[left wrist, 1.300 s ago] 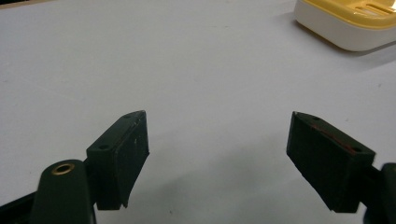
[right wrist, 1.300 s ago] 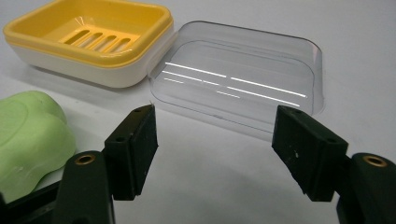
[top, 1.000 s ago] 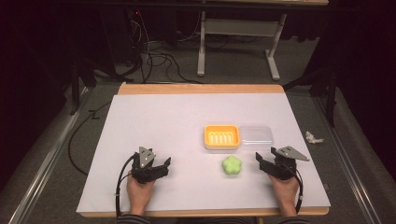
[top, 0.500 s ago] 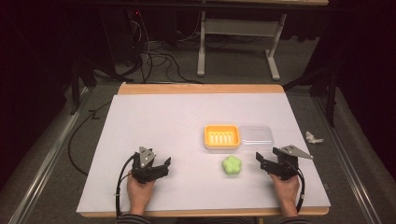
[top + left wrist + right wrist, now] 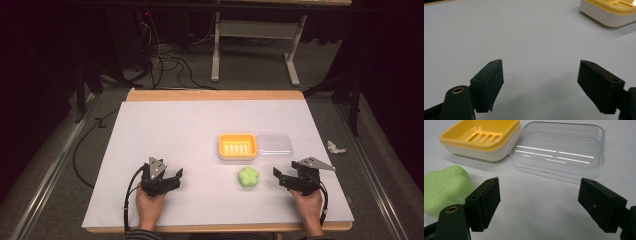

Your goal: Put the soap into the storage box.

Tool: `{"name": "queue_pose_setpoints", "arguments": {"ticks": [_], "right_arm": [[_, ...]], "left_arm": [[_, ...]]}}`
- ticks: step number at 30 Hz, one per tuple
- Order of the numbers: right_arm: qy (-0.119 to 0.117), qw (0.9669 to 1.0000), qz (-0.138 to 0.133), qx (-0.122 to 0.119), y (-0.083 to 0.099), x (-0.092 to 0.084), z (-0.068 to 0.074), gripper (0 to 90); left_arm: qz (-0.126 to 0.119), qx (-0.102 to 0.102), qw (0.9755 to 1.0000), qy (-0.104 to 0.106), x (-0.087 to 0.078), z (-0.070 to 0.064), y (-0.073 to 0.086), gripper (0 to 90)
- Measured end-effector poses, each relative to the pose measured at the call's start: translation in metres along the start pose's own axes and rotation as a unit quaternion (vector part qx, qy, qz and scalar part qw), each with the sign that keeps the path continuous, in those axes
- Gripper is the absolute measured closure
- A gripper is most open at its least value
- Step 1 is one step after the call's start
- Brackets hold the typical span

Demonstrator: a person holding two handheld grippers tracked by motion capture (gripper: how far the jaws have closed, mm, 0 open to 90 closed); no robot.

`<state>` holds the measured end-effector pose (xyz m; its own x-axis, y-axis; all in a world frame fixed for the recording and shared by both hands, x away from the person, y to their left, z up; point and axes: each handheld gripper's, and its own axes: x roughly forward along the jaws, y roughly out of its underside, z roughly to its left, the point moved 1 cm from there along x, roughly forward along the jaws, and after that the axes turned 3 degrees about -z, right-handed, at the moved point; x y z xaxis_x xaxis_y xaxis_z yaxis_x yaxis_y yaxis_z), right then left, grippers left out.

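Dark room behind, cables on the floor, and a white counter (image 5: 165,130) up front. Near its right side sits the yellow soap dish (image 5: 237,146), its clear lid (image 5: 273,146) touching it on the right. Just in front lies the green soap (image 5: 248,177). Both grippers wait: the left hand-held gripper (image 5: 175,176) spread wide over bare counter, the right hand-held gripper (image 5: 276,175) spread too, near the soap. Looks like nothing's been picked up yet; next, likely the right one swings left to straddle the soap.
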<state>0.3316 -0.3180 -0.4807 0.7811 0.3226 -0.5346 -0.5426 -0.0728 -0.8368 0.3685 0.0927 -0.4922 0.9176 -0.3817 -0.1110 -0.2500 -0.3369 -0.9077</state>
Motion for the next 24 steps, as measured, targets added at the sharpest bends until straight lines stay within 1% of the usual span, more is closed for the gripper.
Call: {"name": "queue_pose_setpoints", "arguments": {"ticks": [1, 2, 3, 4, 6, 11, 12, 13, 17, 23, 24], "right_arm": [[0.001, 1.0000, 0.002, -0.001, 0.000, 0.000, 0.001, 18.8], [0.000, 0.9999, 0.007, -0.010, 0.001, -0.001, 0.003, 18.8], [0.000, 0.9999, 0.009, -0.010, 0.001, -0.001, 0.005, 18.8], [0.000, 0.9999, 0.009, -0.010, 0.001, -0.001, 0.005, 18.8], [0.002, 0.9998, 0.009, -0.020, 0.002, -0.003, 0.007, 18.5], [-0.008, 0.9995, 0.005, -0.029, 0.003, -0.007, 0.011, 17.7], [-0.009, 0.9993, 0.005, -0.036, 0.004, -0.009, 0.013, 17.5], [-0.011, 0.9995, 0.007, -0.030, 0.004, -0.010, 0.014, 17.2], [-0.019, 0.9989, 0.001, -0.043, 0.006, -0.014, 0.019, 16.5], [-0.036, 0.9981, 0.006, -0.049, 0.009, -0.019, 0.027, 17.8], [-0.038, 0.9980, 0.011, -0.049, 0.009, -0.019, 0.030, 18.0]], "left_arm": [[0.000, 0.000, 1.0000, 0.000, 0.000, 0.000, 0.000, 21.5], [0.000, 0.000, 1.0000, 0.000, 0.000, 0.000, 0.000, 21.5], [0.000, -0.001, 1.0000, 0.001, 0.000, 0.000, 0.000, 21.5], [0.000, -0.001, 1.0000, 0.001, 0.000, 0.000, 0.000, 21.5], [-0.001, -0.001, 1.0000, 0.001, 0.000, 0.000, 0.000, 21.5], [0.000, -0.001, 1.0000, 0.001, 0.000, 0.000, 0.000, 21.5], [0.001, -0.001, 1.0000, 0.001, 0.000, 0.000, 0.000, 21.5], [0.000, -0.001, 1.0000, 0.001, 0.000, 0.000, 0.000, 21.5], [0.001, -0.001, 1.0000, 0.001, 0.000, 0.000, 0.000, 21.6], [0.000, -0.001, 1.0000, 0.001, 0.000, 0.000, 0.000, 21.6], [-0.001, -0.002, 1.0000, 0.001, 0.000, 0.000, 0.000, 21.6]]}}
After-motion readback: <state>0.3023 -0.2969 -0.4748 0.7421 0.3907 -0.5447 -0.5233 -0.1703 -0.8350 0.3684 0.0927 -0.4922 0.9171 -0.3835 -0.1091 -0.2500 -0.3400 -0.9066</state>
